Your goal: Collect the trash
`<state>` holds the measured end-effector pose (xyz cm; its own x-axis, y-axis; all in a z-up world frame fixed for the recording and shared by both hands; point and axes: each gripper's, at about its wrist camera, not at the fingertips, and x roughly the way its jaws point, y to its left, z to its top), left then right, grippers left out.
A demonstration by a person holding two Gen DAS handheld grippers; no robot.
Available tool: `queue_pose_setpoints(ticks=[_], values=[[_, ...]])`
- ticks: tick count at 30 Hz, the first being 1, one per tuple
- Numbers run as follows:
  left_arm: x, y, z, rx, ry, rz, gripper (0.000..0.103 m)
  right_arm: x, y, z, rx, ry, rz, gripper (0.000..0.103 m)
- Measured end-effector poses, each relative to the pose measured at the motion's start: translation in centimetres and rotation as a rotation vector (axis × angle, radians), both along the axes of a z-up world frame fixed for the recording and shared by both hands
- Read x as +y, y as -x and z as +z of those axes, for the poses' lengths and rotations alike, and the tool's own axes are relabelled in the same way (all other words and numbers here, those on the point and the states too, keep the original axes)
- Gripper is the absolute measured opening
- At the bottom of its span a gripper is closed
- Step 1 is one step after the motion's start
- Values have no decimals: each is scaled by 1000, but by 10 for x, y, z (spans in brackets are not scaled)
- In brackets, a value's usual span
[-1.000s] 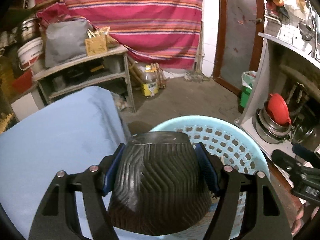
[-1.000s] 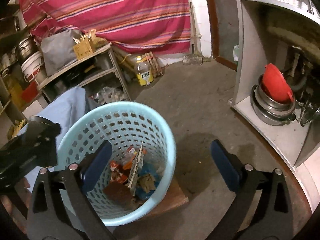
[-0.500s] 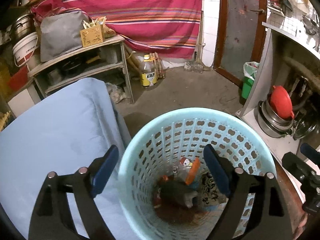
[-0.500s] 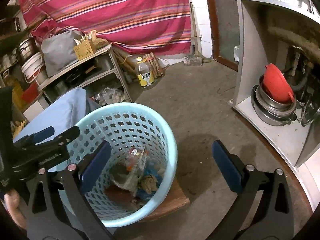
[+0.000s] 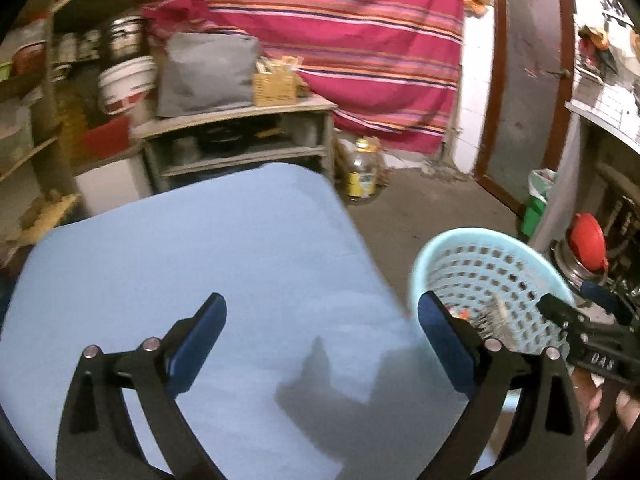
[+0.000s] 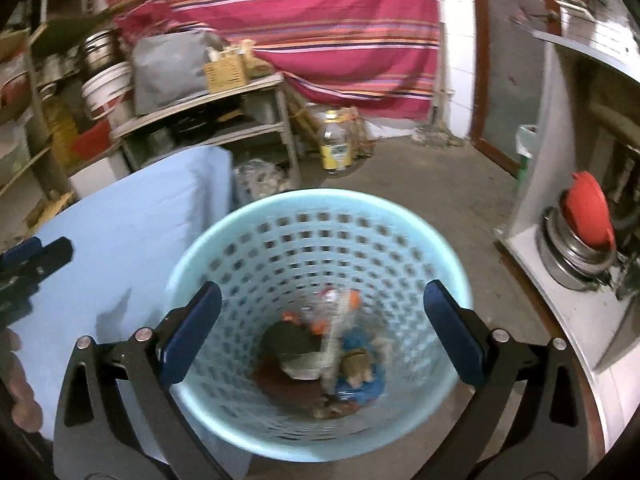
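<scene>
Your left gripper [image 5: 322,332] has swung off the basket [image 6: 452,256] since 0.5 s ago and now hangs over the blue cloth [image 5: 192,248], jaws spread, empty. Your right gripper [image 6: 322,322] now sits above the basket, also spread, empty. The dark cup [image 6: 294,346] lies on its side among the trash at the basket bottom; the blur hides which way its long axis points.

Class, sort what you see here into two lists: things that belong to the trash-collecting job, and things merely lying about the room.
Belongs to the job:
light blue basket
trash in the basket
left gripper, open and empty
right gripper, open and empty

Just lying about:
blue tabletop
striped cloth
yellow-labelled bottle
white bucket
red funnel
</scene>
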<state>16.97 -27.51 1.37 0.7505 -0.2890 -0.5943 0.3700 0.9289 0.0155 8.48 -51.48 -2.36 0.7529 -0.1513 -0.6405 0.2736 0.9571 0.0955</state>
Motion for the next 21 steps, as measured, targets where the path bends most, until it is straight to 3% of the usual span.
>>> queue_pose_setpoints(ticks=[4,7,12,17,21], values=[[51,16,7,-24,-7,49,96,27,0,2,-8,38,37,98],[89,33,14,-40,6,72,96,44,9,5,-33,6,32,98],[146,72,20,-100,-17,125,99,79,27,29,-91,22,22,99],[184,102,15,-113,-3,136,99,127,53,45,-131,71,28,99],[215,125,9,-132,18,155,99,163,71,40,-133,92,48,99]])
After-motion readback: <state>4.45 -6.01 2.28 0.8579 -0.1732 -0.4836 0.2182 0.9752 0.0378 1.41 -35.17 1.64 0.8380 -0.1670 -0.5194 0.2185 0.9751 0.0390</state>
